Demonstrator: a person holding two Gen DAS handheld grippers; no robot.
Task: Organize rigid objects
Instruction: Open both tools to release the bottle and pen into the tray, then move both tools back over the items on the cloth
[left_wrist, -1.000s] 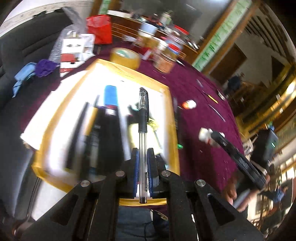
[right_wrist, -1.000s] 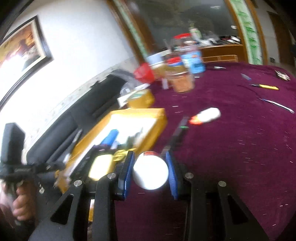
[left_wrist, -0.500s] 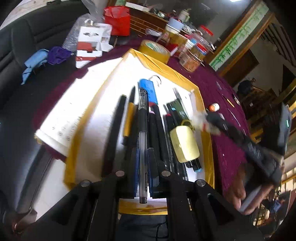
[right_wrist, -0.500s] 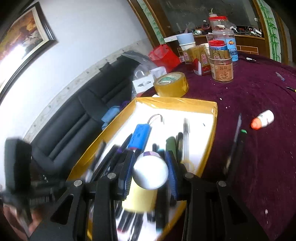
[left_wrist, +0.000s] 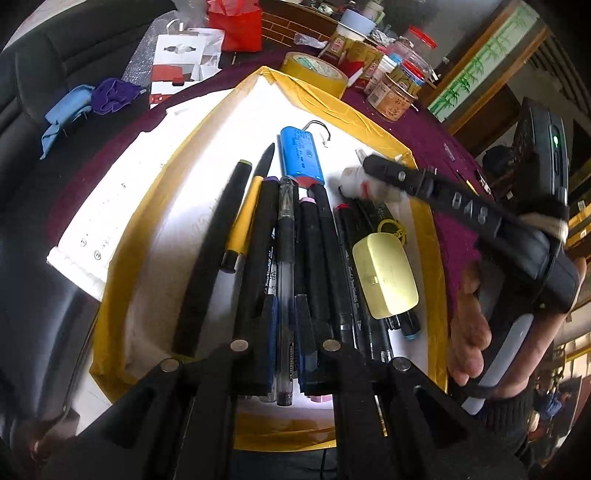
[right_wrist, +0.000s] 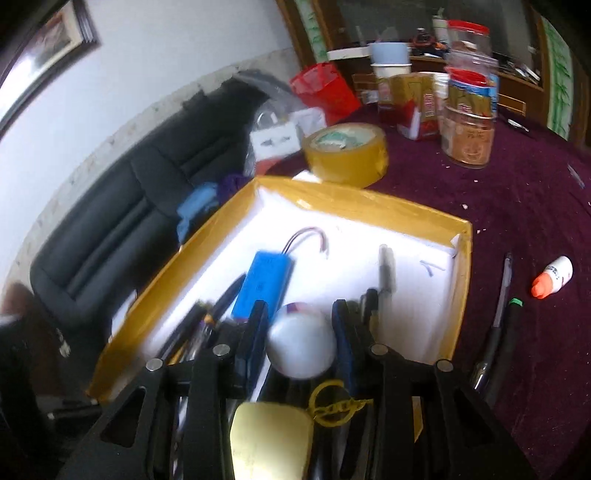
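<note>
Left hand-held gripper (left_wrist: 286, 332) clamped on a clear pen (left_wrist: 286, 258), low over the pens (left_wrist: 317, 251) packed in the yellow-rimmed tray (left_wrist: 369, 122) at the surface's near edge. Right hand-held gripper (right_wrist: 301, 332) over the same tray, jaws opening, a white bottle (right_wrist: 301, 345) between them, contact with the pads too blurred to judge. Blue battery (left_wrist: 301, 155) toward the tray's far end; yellow case (left_wrist: 384, 277) by its right rim. Tape roll (right_wrist: 345, 153) just beyond the tray's far rim.

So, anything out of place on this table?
Yes: a small orange-capped bottle and two pens lie loose on the cloth, outside the yellow-edged tray where the other pens are lined up. Nothing looks spilled or damaged.
</note>
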